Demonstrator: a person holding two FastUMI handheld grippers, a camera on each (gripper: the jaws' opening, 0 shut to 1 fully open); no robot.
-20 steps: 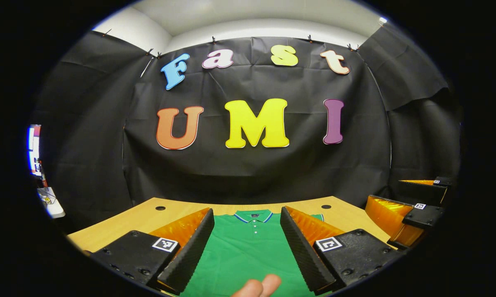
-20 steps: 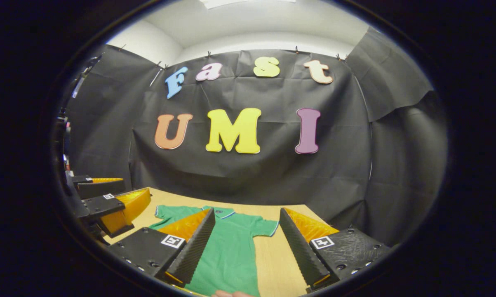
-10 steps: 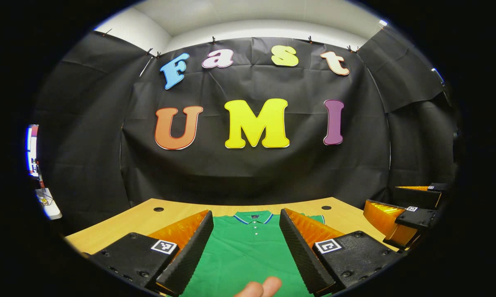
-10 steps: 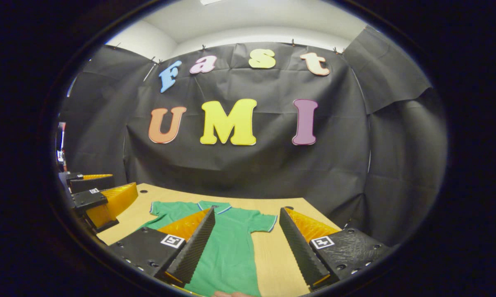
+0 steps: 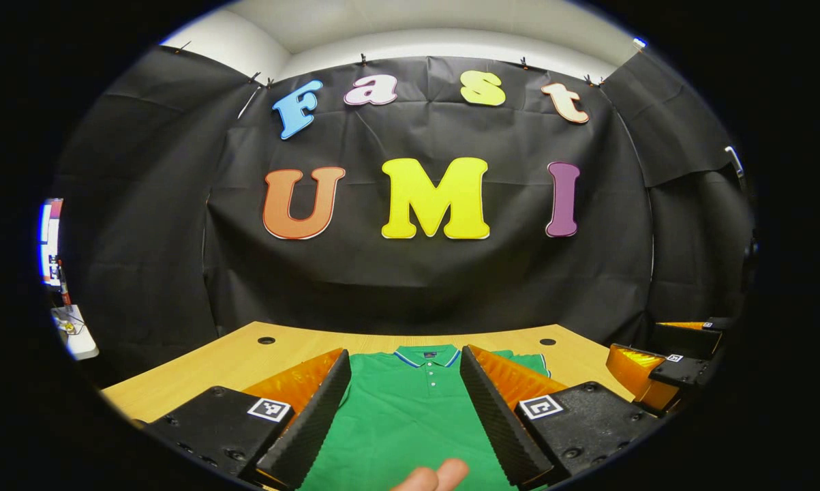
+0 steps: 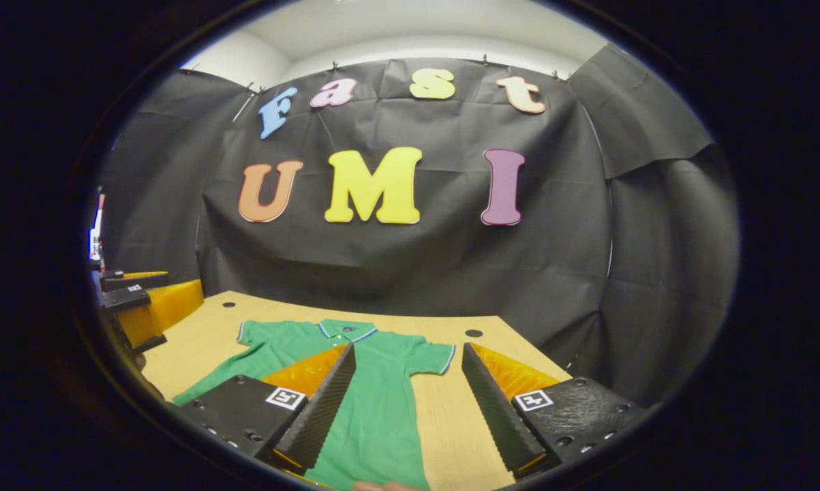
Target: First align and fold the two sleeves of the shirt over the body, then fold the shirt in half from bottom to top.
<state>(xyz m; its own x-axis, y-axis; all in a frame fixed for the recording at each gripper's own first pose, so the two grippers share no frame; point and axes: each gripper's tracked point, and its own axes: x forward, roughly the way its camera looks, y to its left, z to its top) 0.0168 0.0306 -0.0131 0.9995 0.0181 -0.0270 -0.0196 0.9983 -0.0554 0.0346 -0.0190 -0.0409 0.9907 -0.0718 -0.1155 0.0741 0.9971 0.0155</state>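
Green polo shirt (image 6: 375, 402) lies flat, unfolded on the wooden table (image 6: 450, 423) with cable holes, black cloth wall behind; left gripper (image 5: 403, 416) and right gripper (image 6: 406, 409) both spread wide above it, gripping nothing.

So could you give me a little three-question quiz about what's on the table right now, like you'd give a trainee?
1. True or false: the green short-sleeved polo shirt lies flat on the light wooden table with both sleeves unfolded.
2. The left gripper is: A open above the shirt, B shut on a sleeve, C shut on the collar.
3. Fill in: the right gripper has its fingers spread, so it is ____.

Key: 1 true; 2 A; 3 open.
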